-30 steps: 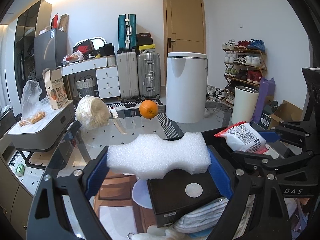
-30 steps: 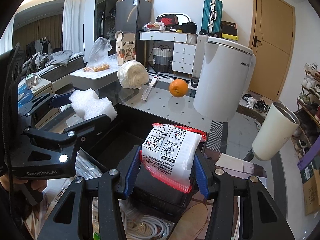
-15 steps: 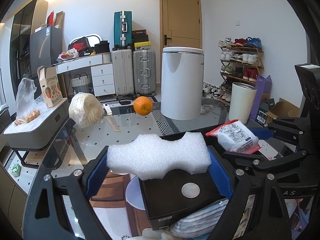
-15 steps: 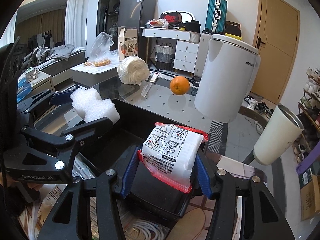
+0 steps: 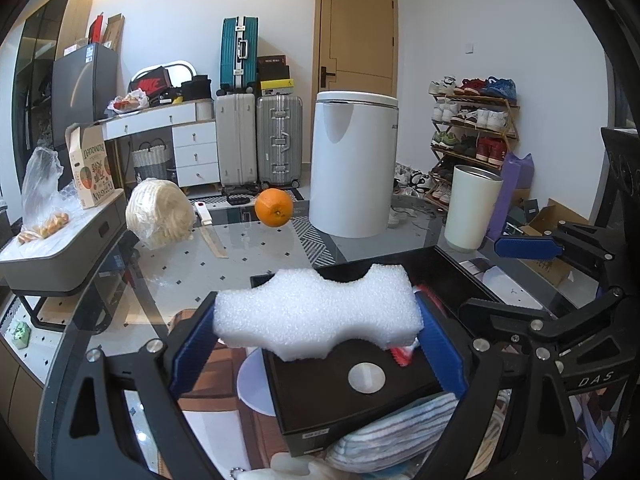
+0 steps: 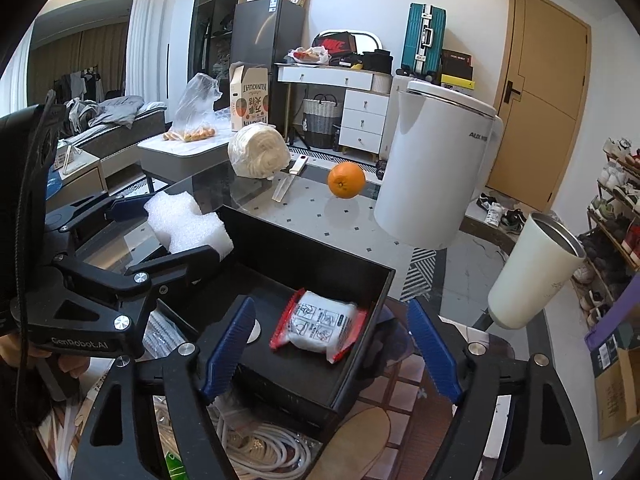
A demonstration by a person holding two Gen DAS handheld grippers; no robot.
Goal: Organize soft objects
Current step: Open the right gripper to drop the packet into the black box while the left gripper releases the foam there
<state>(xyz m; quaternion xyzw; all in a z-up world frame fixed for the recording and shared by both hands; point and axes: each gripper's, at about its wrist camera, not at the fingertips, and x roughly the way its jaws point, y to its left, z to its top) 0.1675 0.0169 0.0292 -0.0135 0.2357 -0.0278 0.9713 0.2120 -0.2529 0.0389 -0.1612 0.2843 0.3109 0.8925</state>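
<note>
Over on the left, the left gripper [image 5: 318, 342] pinches the white foam block [image 5: 318, 312] by its ends, its jaws easing apart above the black box [image 6: 320, 276], likely to drop it in. Rightward, the right gripper [image 6: 330, 350] spreads empty; its packet [image 6: 318, 322] lies inside.
</note>
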